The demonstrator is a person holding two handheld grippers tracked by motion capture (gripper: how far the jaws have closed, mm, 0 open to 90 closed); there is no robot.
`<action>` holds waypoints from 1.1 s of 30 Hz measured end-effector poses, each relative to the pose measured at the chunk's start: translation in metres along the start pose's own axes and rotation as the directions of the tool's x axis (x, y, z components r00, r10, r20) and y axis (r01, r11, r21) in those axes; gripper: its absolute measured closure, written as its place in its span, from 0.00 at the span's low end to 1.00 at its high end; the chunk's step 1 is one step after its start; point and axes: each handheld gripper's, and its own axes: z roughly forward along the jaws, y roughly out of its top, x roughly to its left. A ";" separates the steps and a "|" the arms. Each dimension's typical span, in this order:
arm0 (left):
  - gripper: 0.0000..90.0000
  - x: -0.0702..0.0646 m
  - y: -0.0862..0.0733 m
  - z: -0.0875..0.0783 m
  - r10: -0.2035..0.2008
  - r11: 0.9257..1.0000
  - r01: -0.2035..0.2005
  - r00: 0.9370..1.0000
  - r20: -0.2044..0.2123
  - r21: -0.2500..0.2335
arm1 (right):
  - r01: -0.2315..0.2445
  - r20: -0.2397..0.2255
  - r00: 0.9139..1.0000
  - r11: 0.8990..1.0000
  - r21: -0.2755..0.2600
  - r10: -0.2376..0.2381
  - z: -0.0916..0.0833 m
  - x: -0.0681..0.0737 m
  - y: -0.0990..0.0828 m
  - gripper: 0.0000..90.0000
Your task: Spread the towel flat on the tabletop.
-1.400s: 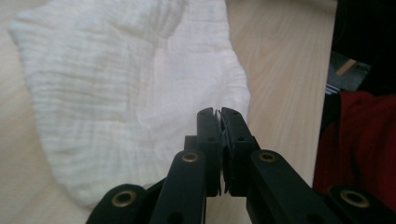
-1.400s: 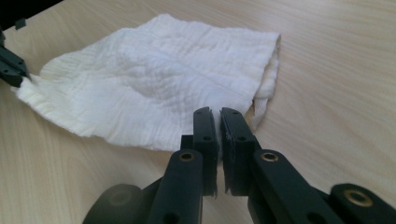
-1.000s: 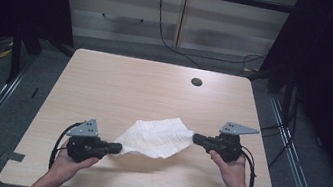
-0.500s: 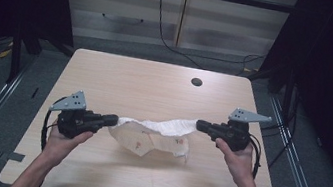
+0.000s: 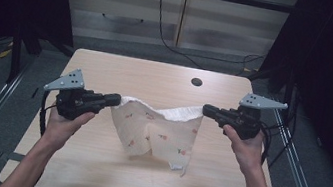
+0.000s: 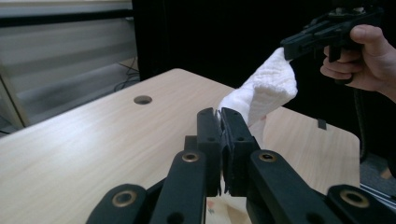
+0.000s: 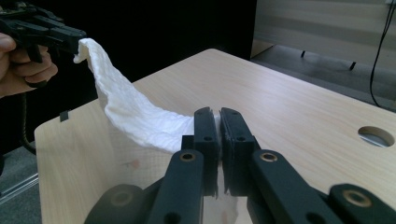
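Pale wooden table (image 5: 107, 71), round hole (image 5: 196, 82) near far edge. White printed cloth (image 5: 159, 128) hanging above table's middle, stretched between both grippers. Left gripper (image 5: 115, 99) clamped tight on one corner, right gripper (image 5: 207, 111) clamped tight on other corner.

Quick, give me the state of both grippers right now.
Left gripper: shut on one corner of the white cloth.
Right gripper: shut on the cloth's other corner.

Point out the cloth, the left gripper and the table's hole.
cloth (image 5: 158, 132), high view, middle of the hanging part
left gripper (image 5: 115, 99), high view, tips of its shut fingers
hole (image 5: 196, 82), high view, its centre
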 end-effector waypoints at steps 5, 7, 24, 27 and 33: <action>0.98 0.004 0.010 -0.004 0.003 1.000 -0.004 0.999 -0.037 -0.022 | 0.006 0.011 1.000 1.000 -0.021 -0.006 -0.006 0.000 0.010 0.96; 0.98 0.004 0.012 -0.006 0.002 0.999 -0.003 0.999 -0.043 -0.035 | 0.013 0.012 1.000 1.000 -0.028 -0.012 -0.008 0.001 0.015 0.96; 0.98 -0.024 0.029 -0.036 0.063 0.994 -0.063 0.998 -0.004 -0.084 | 0.079 -0.015 0.997 0.995 -0.060 -0.080 -0.030 0.034 0.033 0.96; 0.98 -0.032 0.033 -0.043 0.071 0.991 -0.070 0.997 0.006 -0.110 | 0.102 -0.019 0.994 0.992 -0.074 -0.104 -0.042 0.047 0.035 0.96; 0.97 -0.039 0.028 -0.052 0.068 0.994 -0.067 0.998 0.006 -0.091 | 0.120 -0.015 0.992 0.989 -0.086 -0.122 -0.055 0.063 0.030 0.96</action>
